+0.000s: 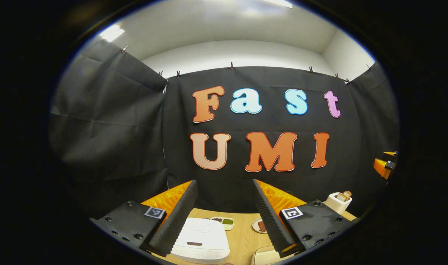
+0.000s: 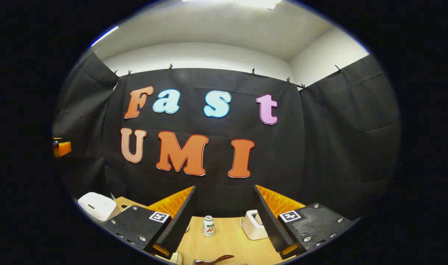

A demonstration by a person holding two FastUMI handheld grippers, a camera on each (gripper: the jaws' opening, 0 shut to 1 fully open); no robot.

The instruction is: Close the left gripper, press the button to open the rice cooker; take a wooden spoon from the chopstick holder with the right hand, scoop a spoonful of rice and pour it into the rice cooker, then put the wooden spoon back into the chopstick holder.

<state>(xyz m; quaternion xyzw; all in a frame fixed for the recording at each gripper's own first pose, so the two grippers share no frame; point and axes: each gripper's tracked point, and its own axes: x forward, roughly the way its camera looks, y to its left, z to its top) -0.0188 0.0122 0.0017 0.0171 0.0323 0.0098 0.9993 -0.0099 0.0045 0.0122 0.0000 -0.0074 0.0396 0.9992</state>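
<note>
The left tool [image 1: 224,217] is spread wide, holding nothing. The rice cooker [image 1: 201,241] sits low between its fingers, lid down (its button maybe frontmost). The right tool [image 2: 224,217] gapes too.

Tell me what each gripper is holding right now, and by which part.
Nothing is held. The left gripper has its fingers spread wide above the closed rice cooker; the right gripper is also open, with only bare table between its fingers.
</note>
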